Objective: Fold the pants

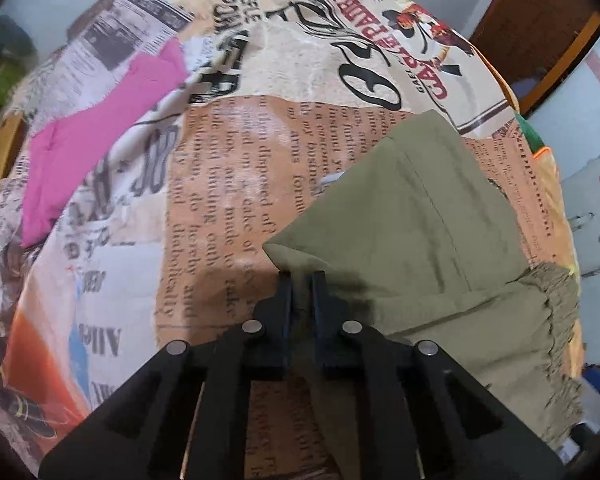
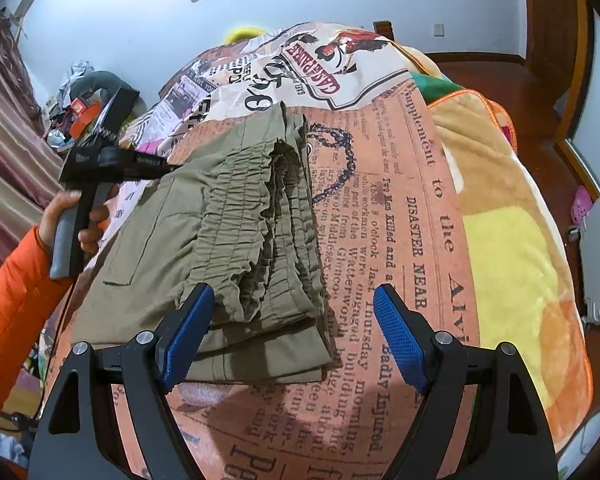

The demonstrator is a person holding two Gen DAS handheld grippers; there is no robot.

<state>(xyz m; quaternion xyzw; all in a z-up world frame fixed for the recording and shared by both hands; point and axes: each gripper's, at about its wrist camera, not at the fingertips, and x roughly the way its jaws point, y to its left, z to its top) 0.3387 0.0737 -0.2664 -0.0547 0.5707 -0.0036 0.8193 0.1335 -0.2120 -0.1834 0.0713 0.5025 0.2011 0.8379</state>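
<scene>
Olive green pants (image 2: 228, 240) lie folded in a stack on the newspaper-print bedspread (image 2: 392, 208), ruffled elastic waistband on top. My right gripper (image 2: 294, 300) is open, blue pads either side of the near waistband corner, just above it. In the left wrist view the pants (image 1: 432, 232) lie right of centre. My left gripper (image 1: 302, 278) has its jaws almost together at the pants' folded left edge; whether cloth is pinched between them does not show. The left gripper (image 2: 168, 168) also shows in the right wrist view, at the pants' far left edge, held by a hand in an orange sleeve.
A pink garment (image 1: 100, 140) lies on the bedspread to the left. A yellow and orange blanket (image 2: 512, 240) covers the bed's right side. Clutter (image 2: 80, 112) piles by the wall at the left. A wooden door (image 2: 552, 20) and floor are at the right.
</scene>
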